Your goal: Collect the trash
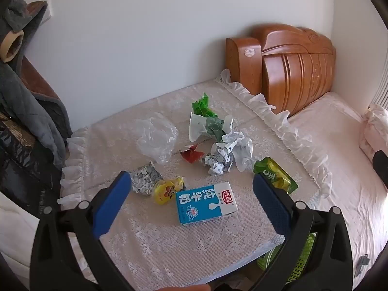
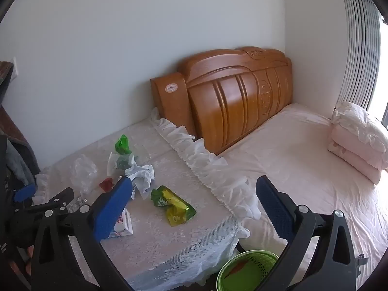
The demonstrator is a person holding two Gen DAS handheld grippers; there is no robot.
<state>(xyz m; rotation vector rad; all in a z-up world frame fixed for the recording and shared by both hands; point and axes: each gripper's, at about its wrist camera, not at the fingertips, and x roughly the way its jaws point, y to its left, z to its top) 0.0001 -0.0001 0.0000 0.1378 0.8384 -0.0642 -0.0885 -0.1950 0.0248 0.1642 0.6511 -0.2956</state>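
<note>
Trash lies on a lace-covered table [image 1: 145, 242]: a blue-and-white milk carton [image 1: 206, 203], a yellow wrapper [image 1: 166, 190], a silver foil wrapper [image 1: 144, 179], a clear plastic bag [image 1: 156, 137], a red wrapper [image 1: 191, 155], crumpled white paper [image 1: 230, 152], a green-and-white wrapper [image 1: 206, 121] and a green-yellow pouch [image 1: 276, 175]. My left gripper [image 1: 191, 191] is open and empty, hovering just above the carton. My right gripper [image 2: 194, 194] is open and empty over the table's right edge, near the pouch [image 2: 173, 205]. A green mesh bin [image 2: 245, 270] stands on the floor below the table's corner.
A wooden headboard [image 2: 232, 97] stands against the wall behind the table. A bed with a pink sheet [image 2: 303, 169] and folded bedding [image 2: 359, 140] lies to the right. Grey clothing [image 1: 26, 101] hangs at the left. My left gripper also shows in the right wrist view [image 2: 41, 198].
</note>
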